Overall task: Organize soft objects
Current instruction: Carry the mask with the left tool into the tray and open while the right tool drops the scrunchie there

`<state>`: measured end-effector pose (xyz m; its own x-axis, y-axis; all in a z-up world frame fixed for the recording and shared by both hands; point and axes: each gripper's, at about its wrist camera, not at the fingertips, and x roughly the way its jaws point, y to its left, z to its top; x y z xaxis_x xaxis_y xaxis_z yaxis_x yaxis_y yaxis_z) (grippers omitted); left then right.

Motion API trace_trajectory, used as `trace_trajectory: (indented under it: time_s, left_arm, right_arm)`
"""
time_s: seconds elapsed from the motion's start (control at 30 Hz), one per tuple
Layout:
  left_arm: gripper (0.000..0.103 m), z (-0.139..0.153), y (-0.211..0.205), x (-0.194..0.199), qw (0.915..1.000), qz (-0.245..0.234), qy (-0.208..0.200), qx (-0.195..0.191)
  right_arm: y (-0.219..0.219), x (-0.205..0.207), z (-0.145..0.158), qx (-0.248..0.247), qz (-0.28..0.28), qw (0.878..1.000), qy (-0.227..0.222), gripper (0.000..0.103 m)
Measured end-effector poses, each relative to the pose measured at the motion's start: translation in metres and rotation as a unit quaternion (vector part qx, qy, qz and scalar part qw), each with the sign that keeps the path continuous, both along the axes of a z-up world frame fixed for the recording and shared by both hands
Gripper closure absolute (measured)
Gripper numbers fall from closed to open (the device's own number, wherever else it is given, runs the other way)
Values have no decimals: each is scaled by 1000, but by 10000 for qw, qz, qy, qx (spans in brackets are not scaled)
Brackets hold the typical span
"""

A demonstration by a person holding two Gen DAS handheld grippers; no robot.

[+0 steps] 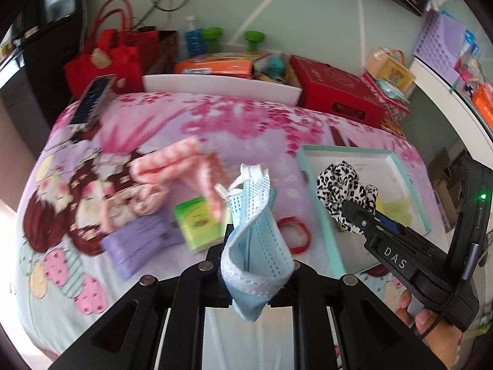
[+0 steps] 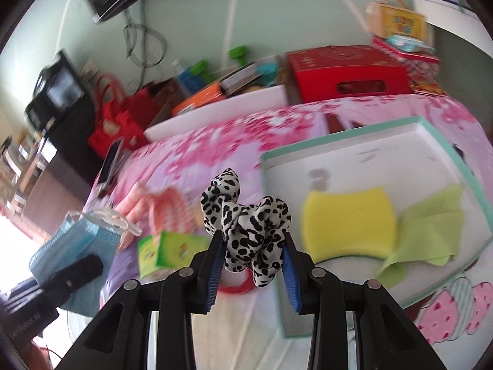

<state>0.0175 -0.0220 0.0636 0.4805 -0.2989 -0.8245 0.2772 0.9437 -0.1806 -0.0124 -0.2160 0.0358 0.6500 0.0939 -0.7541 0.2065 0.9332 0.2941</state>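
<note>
Mask (image 1: 257, 237) pinched in left gripper (image 1: 255, 246) jaws; scrunchie (image 2: 249, 225) pinched in right gripper (image 2: 251, 265) jaws, above bed (image 1: 154, 114) beside tray (image 2: 363, 141) holding sponge (image 2: 348, 219), cloth (image 2: 431, 225).

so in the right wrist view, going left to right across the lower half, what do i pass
blue mask → green box → leopard scrunchie → yellow sponge → green cloth

face mask (image 1: 257, 240): light blue | scrunchie (image 2: 246, 225): white, black leopard spots | sponge (image 2: 348, 219): yellow | tray (image 2: 446, 141) rim: mint green
</note>
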Motion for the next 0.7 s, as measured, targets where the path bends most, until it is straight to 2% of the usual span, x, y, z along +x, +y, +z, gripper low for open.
trace_trajectory:
  time_s: [0.13,0.23,0.4,0.5,0.7]
  left_arm:
    - [88,0,-31,11,9995,-240,35,-207]
    - [88,-2,-59,18,9988,-459,11,-187]
    - [88,-7,-105,28,9968,-784,-72,-148]
    - [88,-12,-125,36,9966,-795,-153,-152]
    - [88,-33,-154,53,9956,-893,-239,-121]
  right_arm:
    - [-35,-3,0,-40,-535,9986,-26,66]
    - [-60,-6,-3,33,-898,9959,-30,66]
    - [-88,-14,-7,-125,-1401,9901,18,65]
    - [-102,-19,-9,-320,-1691,9851,64,65]
    - [-126,-28,-17,-371,-2085,9772,130,65]
